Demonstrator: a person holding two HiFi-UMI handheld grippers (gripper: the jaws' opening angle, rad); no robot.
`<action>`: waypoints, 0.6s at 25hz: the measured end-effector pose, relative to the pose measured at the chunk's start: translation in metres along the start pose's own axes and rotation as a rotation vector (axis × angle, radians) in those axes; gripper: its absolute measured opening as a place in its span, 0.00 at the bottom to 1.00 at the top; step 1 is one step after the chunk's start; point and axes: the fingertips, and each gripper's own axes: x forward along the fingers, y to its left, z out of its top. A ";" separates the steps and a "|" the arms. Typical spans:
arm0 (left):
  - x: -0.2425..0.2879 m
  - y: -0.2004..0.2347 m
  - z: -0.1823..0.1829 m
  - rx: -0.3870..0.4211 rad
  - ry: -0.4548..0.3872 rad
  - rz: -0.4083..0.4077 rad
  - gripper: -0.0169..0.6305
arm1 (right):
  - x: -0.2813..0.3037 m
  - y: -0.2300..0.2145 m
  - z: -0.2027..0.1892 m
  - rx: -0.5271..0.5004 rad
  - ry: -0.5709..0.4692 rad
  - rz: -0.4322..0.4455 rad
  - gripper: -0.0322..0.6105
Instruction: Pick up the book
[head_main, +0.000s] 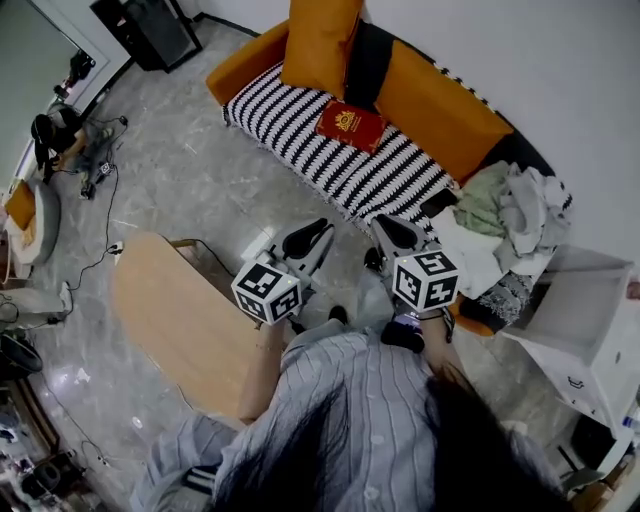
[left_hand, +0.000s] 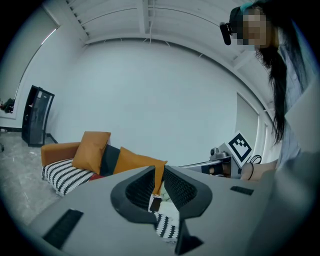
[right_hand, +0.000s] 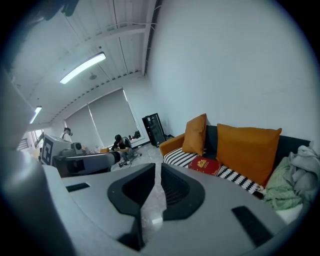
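Head view: the red book (head_main: 350, 126) lies flat on the striped sofa (head_main: 285, 115), well ahead of our left gripper (head_main: 318, 236) and right gripper (head_main: 392, 230), both clenched empty. We judge it stiff, light; pinch one edge.

One sofa (head_main: 245, 65) bears one red book (head_main: 350, 126), two orange cushions (head_main: 320, 40), one dark cushion (head_main: 368, 60) between them, and one heap of clothes (head_main: 510, 205) at its far end. In front of the sofa are one wooden counter (head_main: 180, 320) and two grippers, the left gripper (head_main: 318, 232) and the right gripper (head_main: 390, 230). One white cabinet (head_main: 585, 310) stands beside the sofa.
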 end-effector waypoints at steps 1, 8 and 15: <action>0.010 0.006 0.005 0.000 -0.004 0.008 0.10 | 0.006 -0.009 0.007 -0.003 0.003 0.006 0.13; 0.084 0.034 0.037 -0.001 -0.021 0.053 0.10 | 0.047 -0.071 0.057 -0.031 0.018 0.050 0.13; 0.131 0.052 0.048 -0.007 0.003 0.109 0.10 | 0.074 -0.118 0.083 -0.017 0.037 0.096 0.13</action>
